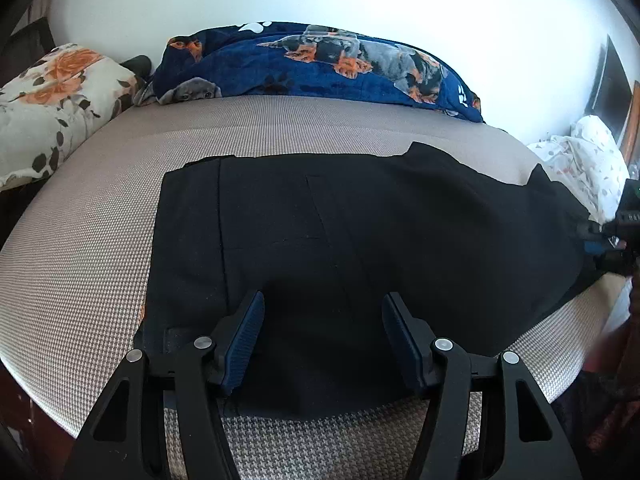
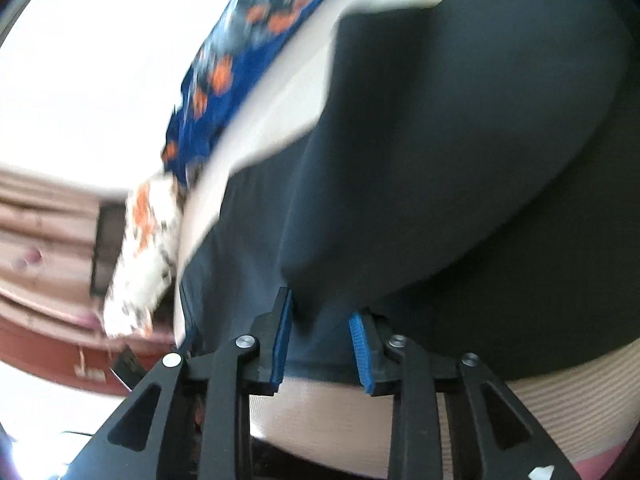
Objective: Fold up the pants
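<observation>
Black pants (image 1: 360,232) lie flat across a beige woven bed surface (image 1: 80,240), folded lengthwise. My left gripper (image 1: 323,304) hovers over their near edge with its blue pads wide apart and nothing pinched. In the blurred right wrist view the pants (image 2: 460,160) fill the right side. There the right gripper (image 2: 320,312) stands with its jaws partly apart at the cloth's near edge; dark fabric shows between the pads but they do not press on it. The right gripper (image 1: 612,236) also shows at the pants' right end in the left wrist view.
A blue blanket with a dog print (image 1: 320,64) is heaped along the white wall. A floral pillow (image 1: 52,100) lies at the back left and a white patterned cloth (image 1: 580,156) at the right. The bed's front edge runs just below the pants.
</observation>
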Demonstrator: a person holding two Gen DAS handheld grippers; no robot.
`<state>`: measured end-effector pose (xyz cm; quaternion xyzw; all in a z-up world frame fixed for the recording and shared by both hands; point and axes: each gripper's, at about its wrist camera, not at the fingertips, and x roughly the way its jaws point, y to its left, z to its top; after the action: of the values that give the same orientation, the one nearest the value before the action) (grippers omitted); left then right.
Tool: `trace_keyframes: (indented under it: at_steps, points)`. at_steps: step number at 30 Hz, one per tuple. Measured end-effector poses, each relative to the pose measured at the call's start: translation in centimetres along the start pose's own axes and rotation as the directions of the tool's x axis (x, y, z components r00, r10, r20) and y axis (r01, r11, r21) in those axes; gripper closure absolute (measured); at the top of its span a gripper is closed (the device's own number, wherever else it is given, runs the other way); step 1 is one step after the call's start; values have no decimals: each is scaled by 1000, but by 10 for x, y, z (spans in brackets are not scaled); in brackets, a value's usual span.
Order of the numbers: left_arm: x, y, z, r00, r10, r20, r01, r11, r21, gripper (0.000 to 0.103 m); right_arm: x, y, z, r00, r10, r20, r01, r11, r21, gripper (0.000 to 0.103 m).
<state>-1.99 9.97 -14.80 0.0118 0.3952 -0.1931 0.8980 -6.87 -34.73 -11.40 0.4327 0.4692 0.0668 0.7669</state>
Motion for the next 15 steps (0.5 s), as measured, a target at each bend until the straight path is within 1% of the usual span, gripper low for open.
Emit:
trace_keyframes:
  at_steps: [1, 3, 6, 8, 9, 10, 12, 14, 15]
  points:
    - [1, -2, 0, 1000, 8, -2, -8, 1000, 10, 40, -11, -9, 9, 999, -6, 43, 5, 1000, 8, 75]
    - [1, -3, 0, 1000, 20, -3, -20, 999, 27, 40, -42, -42, 38, 988, 20, 151, -31, 997, 70, 75]
    - [1, -2, 1, 1000, 10, -3, -10, 1000, 14, 40, -69, -89, 75, 969, 41, 242, -82, 984, 161, 74]
    - [1, -2, 2, 1000, 13, -6, -13, 1000, 14, 40, -87, -127, 100, 946, 74, 317, -158, 955, 250, 74]
    - [0, -3, 2, 1000, 17, -8, -17, 1000, 17, 40, -96, -146, 112, 930, 78, 360, -188, 941, 282, 75]
    - [0, -4, 2, 1000, 20, -11, -20, 1000, 21, 40, -103, -158, 121, 918, 78, 388, -204, 933, 295, 76]
    - [1, -4, 3, 1000, 20, -15, -20, 1000, 22, 40, -112, -177, 136, 910, 54, 410, -201, 924, 325, 94]
    - [1, -3, 4, 1000, 14, -21, -14, 1000, 18, 40, -119, -188, 144, 909, 26, 415, -186, 918, 349, 98]
    - [1, -2, 5, 1000, 11, -24, -11, 1000, 16, 40, -123, -184, 146, 912, -20, 409, -130, 934, 334, 98]
